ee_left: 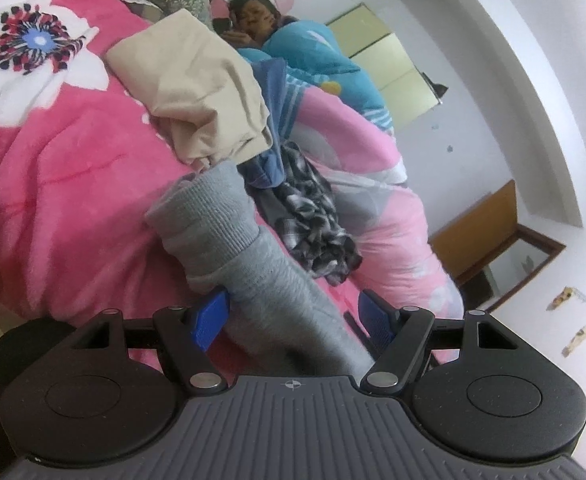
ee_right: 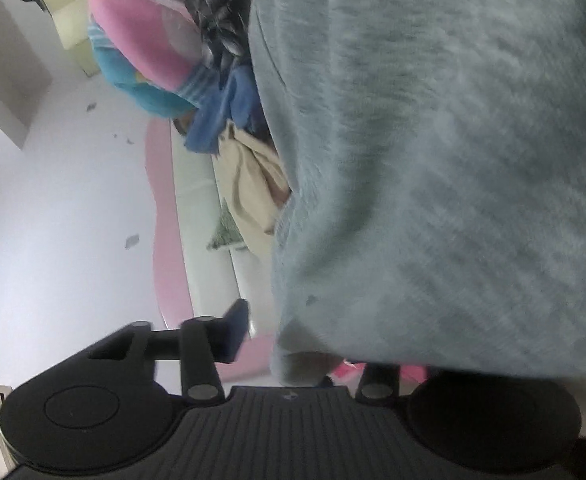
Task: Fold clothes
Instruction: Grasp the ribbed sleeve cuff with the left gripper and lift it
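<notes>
The left gripper (ee_left: 293,322) is standing with its blue-padded fingers (ee_left: 209,320) spread wide, and the ribbed cuff of a soft grey knitted sweater (ee_left: 229,236) is lying loose between them, not pinched. The right gripper (ee_right: 301,344) is sitting under the same grey knit (ee_right: 433,160), which is draping over the camera and hiding one finger; I cannot tell whether those fingers are gripping the cloth or merely resting beneath it.

Just beyond the cuff, a crumpled beige cotton garment (ee_left: 201,92) is lying on the pink floral fleece blanket (ee_left: 53,184), beside a blue cloth (ee_left: 273,136) and a black-and-white checked piece (ee_left: 313,220). Farther back, a person (ee_left: 253,16) is lying under a turquoise cover.

The work seems to be at its start: the sweater is being taken from the heap, not yet laid out. The next move likely calls for closing on the sleeve and spreading the knit flat on bare blanket.
</notes>
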Motion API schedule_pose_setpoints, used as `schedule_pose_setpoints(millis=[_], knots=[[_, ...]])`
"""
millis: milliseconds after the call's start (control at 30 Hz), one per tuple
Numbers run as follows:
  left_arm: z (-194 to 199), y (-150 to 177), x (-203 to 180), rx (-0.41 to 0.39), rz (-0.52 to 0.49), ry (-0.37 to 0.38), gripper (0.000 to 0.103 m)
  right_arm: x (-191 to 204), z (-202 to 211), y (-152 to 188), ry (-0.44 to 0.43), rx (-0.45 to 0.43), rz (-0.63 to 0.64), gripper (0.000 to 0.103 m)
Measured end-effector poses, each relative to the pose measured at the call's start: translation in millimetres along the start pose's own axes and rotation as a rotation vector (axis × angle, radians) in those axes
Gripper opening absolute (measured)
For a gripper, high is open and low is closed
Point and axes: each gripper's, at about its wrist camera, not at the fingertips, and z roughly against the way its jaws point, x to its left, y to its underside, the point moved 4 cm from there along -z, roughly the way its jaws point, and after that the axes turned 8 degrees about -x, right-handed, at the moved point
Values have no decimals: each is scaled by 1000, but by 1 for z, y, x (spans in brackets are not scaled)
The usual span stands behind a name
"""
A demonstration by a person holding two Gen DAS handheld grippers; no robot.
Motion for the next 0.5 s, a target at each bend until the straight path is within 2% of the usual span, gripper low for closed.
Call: schedule_pose_setpoints(millis=[133, 300, 367, 500], knots=[[-17, 10, 9, 38, 28, -16, 72, -3, -2, 5, 16, -14, -5, 38], [-36, 4, 17, 7, 85, -34, 73, -4, 13, 7, 19, -15, -2, 38], [-41, 1, 20, -6, 105, -39, 73, 2, 3, 4, 26, -15, -3, 39], [-50, -2, 23, -47, 140, -67, 72, 0, 13, 6, 60, -26, -4, 41]])
